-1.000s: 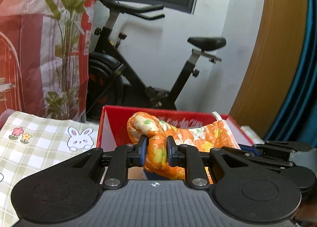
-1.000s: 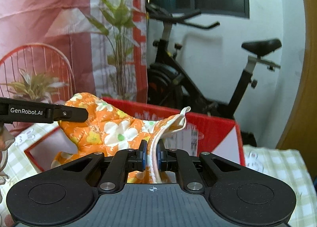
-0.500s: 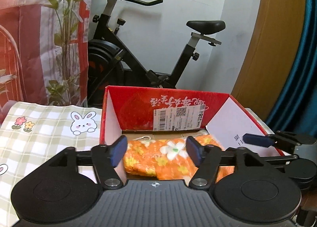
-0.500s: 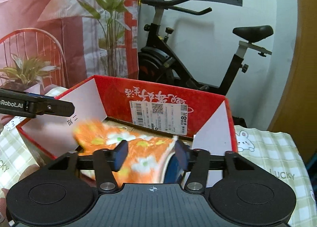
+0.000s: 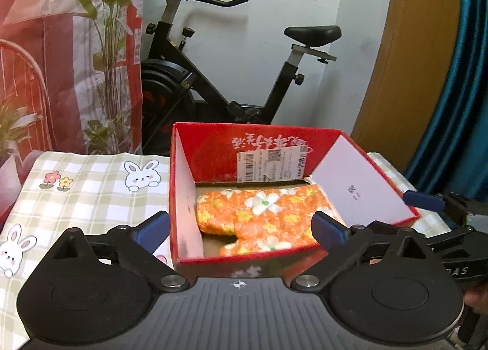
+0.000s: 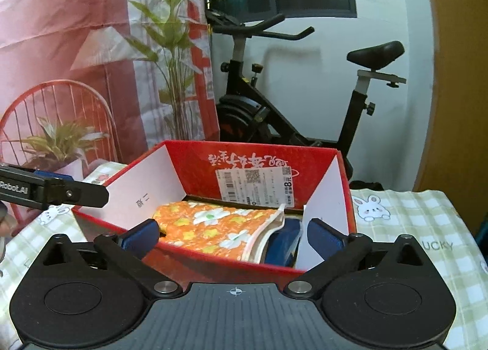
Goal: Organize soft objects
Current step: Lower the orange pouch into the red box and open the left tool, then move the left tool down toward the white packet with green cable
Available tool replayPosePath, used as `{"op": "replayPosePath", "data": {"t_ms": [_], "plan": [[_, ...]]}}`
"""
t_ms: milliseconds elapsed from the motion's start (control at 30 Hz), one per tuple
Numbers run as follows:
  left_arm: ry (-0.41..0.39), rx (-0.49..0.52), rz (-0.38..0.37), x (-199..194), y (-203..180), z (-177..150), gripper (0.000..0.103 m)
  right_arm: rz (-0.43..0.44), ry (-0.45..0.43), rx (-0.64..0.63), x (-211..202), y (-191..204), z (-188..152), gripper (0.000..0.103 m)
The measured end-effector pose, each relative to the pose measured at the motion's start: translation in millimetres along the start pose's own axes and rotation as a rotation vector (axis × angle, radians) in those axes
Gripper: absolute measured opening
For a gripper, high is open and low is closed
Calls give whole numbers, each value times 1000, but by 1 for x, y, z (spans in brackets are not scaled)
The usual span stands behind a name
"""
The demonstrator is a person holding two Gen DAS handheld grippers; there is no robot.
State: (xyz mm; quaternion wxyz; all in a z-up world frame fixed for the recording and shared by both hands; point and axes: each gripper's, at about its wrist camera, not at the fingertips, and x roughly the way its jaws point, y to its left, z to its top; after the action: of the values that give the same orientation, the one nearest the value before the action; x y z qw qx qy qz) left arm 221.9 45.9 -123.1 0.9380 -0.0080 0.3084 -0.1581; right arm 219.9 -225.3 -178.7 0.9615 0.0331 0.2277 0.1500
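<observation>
Right claw [image 6: 233, 235] view alone shows something blue [image 6: 282, 246] beside the floral cloth [image 6: 213, 228].

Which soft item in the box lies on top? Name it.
The orange floral cloth lies on top, spread across the red box. The dark blue item sits beneath it, showing only at the cloth's right edge.

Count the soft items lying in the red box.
2. The orange floral cloth lies across the red box floor; a dark blue item sits half hidden beneath its right edge. More may be hidden underneath.
</observation>
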Motion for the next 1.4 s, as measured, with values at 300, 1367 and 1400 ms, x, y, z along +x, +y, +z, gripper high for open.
{"op": "replayPosePath", "data": {"t_ms": [300, 1367, 1400], "plan": [[2, -19, 3, -25, -14, -23, 103, 11, -21, 6, -30, 8, -20, 103], [30, -102, 10, -41, -20, -119, 72, 85, 51, 5, -58, 21, -105, 69], [29, -108, 3, -40, -19, -120, 70, 90, 48, 10, -59, 21, -105, 64]]}}
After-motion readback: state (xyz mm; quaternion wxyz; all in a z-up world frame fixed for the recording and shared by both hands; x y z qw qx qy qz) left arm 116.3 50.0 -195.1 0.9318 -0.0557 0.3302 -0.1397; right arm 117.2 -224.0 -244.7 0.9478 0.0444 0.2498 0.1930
